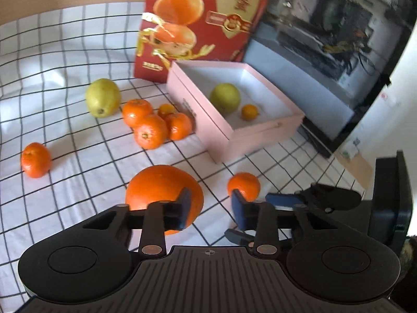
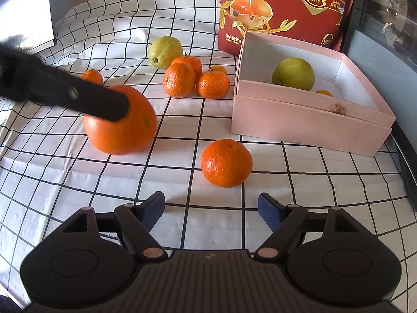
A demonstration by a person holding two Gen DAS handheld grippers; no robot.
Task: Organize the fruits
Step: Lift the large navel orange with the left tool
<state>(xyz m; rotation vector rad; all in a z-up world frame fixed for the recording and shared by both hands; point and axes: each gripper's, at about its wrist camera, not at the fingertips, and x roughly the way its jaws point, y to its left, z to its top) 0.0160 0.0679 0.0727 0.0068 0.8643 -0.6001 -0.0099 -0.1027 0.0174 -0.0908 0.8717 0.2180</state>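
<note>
A large orange lies on the checked cloth. My left gripper has its jaws drawn close with nothing between them; its left finger is in front of the orange. From the right wrist view, one of its black fingers lies across the orange's top. A mandarin sits just ahead of my right gripper, which stands open and empty. The pink box holds a green pear and a tiny orange fruit.
Left of the box lie a second pear, a cluster of mandarins and a lone mandarin. A red bag stands behind the box; a dark screen stands to the right.
</note>
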